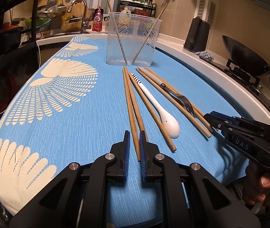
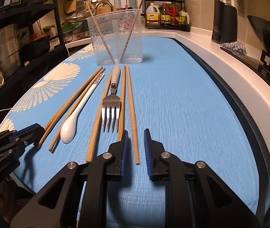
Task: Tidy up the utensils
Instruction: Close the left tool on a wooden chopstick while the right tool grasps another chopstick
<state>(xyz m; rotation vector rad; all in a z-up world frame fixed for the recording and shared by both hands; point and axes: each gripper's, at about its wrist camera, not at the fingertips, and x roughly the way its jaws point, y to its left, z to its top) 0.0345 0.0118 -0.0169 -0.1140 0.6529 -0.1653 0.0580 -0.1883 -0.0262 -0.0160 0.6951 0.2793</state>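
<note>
A clear plastic holder (image 1: 133, 39) stands at the far end of the blue cloth, with two chopsticks leaning in it; it also shows in the right wrist view (image 2: 115, 38). Several wooden chopsticks (image 1: 131, 110), a white spoon (image 1: 165, 117) and a metal fork (image 1: 180, 98) lie in a row before it. My left gripper (image 1: 134, 134) is open, its fingers on either side of the near end of the leftmost chopstick. My right gripper (image 2: 136, 133) is open around the near end of the rightmost chopstick (image 2: 133, 114), beside the fork (image 2: 111, 112) and spoon (image 2: 72, 121).
The blue patterned cloth (image 1: 68, 114) covers the counter. A sink with a tap (image 1: 81, 15) and a dish rack are at the back left. A black kettle (image 1: 197, 34), a wok (image 1: 245, 57) on the stove and a spice rack (image 2: 165, 13) line the right and back.
</note>
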